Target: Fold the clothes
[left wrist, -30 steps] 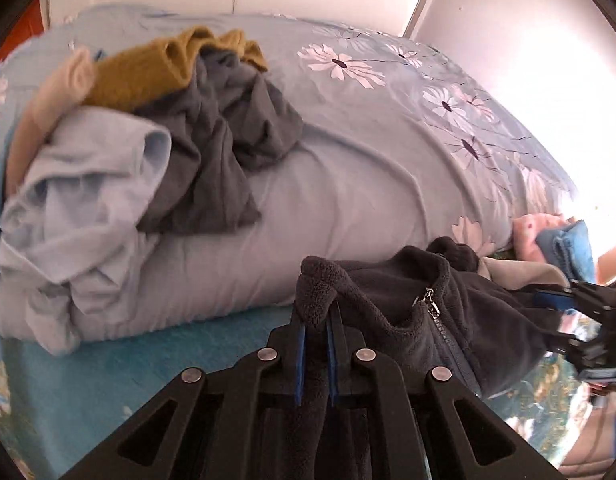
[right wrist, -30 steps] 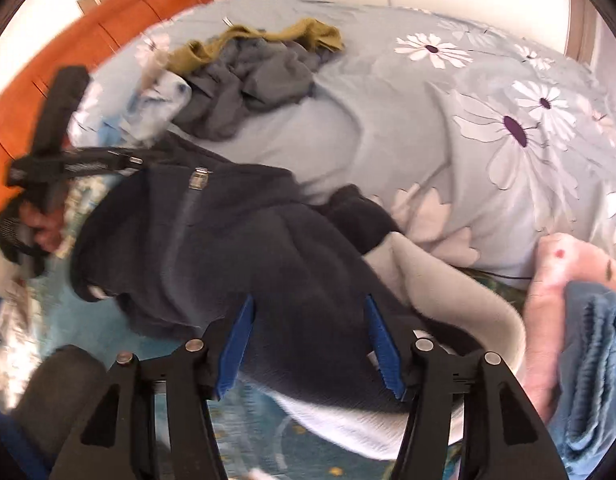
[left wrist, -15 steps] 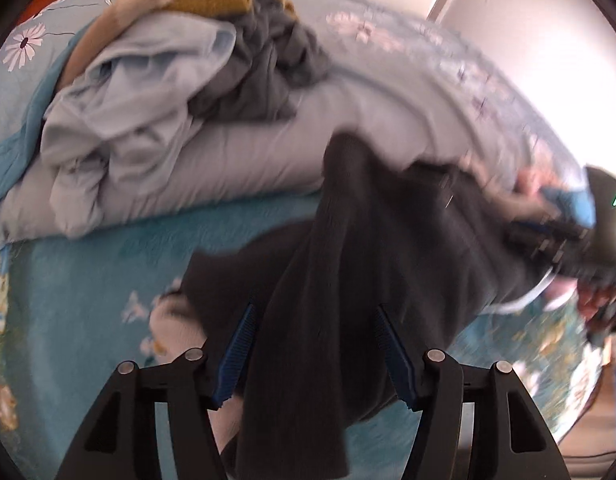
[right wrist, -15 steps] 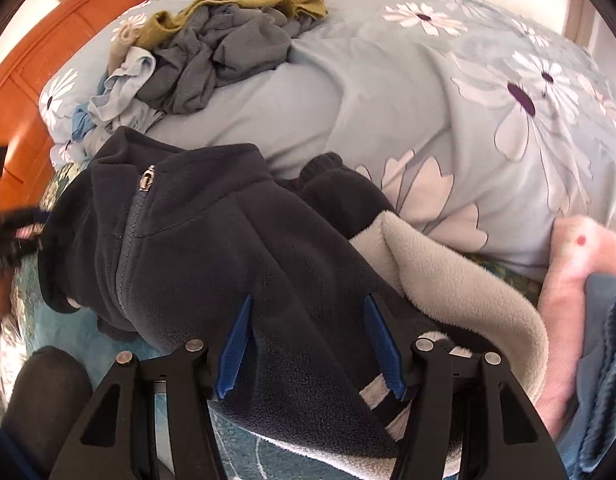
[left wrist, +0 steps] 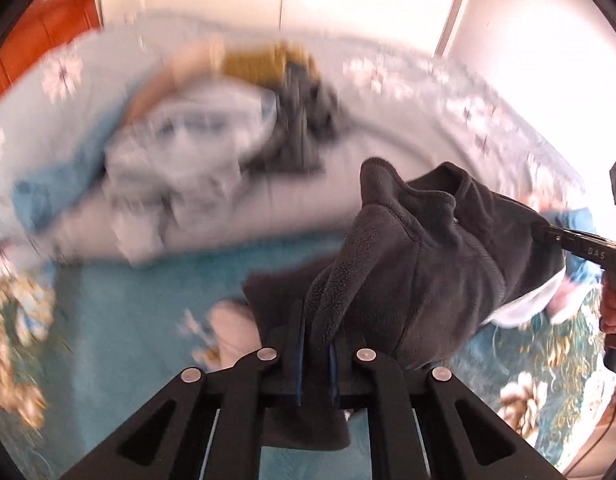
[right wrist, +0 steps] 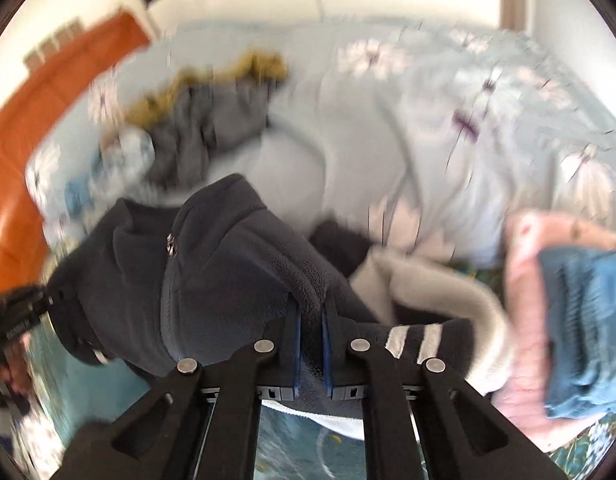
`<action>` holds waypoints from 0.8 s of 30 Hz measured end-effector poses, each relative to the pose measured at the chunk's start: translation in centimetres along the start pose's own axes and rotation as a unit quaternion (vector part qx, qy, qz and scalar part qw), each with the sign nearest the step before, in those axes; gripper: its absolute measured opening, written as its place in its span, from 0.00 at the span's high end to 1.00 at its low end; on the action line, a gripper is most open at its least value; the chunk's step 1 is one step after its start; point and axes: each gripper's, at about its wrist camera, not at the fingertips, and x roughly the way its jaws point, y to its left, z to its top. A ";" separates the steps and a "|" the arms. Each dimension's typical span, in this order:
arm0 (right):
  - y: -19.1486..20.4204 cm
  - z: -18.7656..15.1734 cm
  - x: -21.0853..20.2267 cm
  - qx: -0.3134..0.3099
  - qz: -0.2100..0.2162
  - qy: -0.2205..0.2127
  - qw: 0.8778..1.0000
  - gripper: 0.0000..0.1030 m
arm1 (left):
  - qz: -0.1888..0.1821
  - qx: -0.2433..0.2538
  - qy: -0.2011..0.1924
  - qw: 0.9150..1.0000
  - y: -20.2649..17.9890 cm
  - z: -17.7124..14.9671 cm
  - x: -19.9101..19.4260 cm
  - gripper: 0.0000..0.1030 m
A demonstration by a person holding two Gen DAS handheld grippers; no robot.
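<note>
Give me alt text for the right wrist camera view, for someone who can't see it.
The right gripper has its jaws shut on a dark fleece jacket with a front zipper, held over a bed with a pale floral duvet. A blurred pile of clothes lies behind, folded pink and blue items at right.

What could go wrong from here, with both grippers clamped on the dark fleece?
1. The left gripper pinches only a narrow ridge of the dark fleece jacket; a quick pull could slip it free.
2. The right gripper grips beside the cream lining, so layers may bunch into a crooked fold.
3. The swinging hem may snag the folded blue garment.
</note>
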 end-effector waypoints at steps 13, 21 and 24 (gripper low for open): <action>10.4 6.2 -20.1 -0.034 0.013 -0.224 0.974 0.93 | 0.066 0.036 -0.262 0.962 2.0 9.7 -23.5 0.91; 15.3 1.7 -30.0 -0.095 0.049 -0.305 0.946 0.93 | 0.084 0.098 -0.342 0.931 2.3 2.5 -35.6 0.91; 16.0 0.5 -31.4 -0.118 0.061 -0.305 0.943 0.93 | 0.080 0.115 -0.343 0.929 2.9 0.1 -38.1 0.91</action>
